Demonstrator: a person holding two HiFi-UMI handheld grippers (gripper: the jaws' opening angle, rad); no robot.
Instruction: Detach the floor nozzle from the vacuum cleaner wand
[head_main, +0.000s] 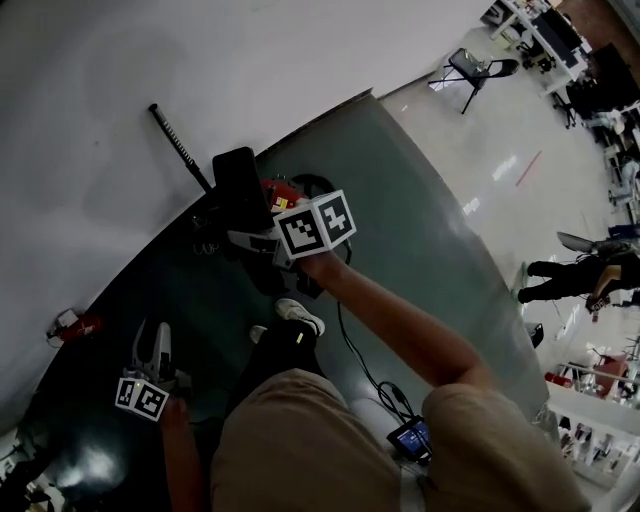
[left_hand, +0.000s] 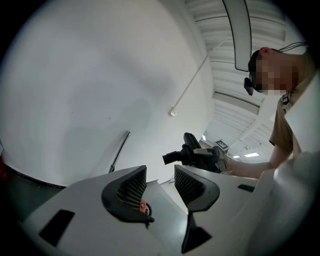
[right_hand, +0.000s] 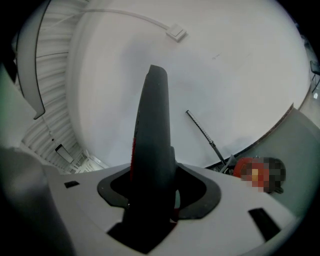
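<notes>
My right gripper (head_main: 238, 238) is shut on a black, flat, tapering part (head_main: 240, 182), by its look the floor nozzle, and holds it off the floor. That part (right_hand: 152, 135) stands up between the jaws in the right gripper view, with a red strip along its edge. From the left gripper view the nozzle (left_hand: 192, 150) shows a short tube stub. The thin black wand (head_main: 178, 146) lies apart from it on the pale floor, next to a red vacuum body (head_main: 282, 190). My left gripper (head_main: 152, 335) hangs low at the left, open and empty (left_hand: 160, 177).
A dark grey-green mat (head_main: 420, 230) covers the floor under me, and its curved edge meets pale floor. A black cable (head_main: 360, 365) runs to a small screen device (head_main: 412, 437). My shoe (head_main: 300, 316) stands below the nozzle. A chair (head_main: 475, 68) and another person (head_main: 570, 275) are far right.
</notes>
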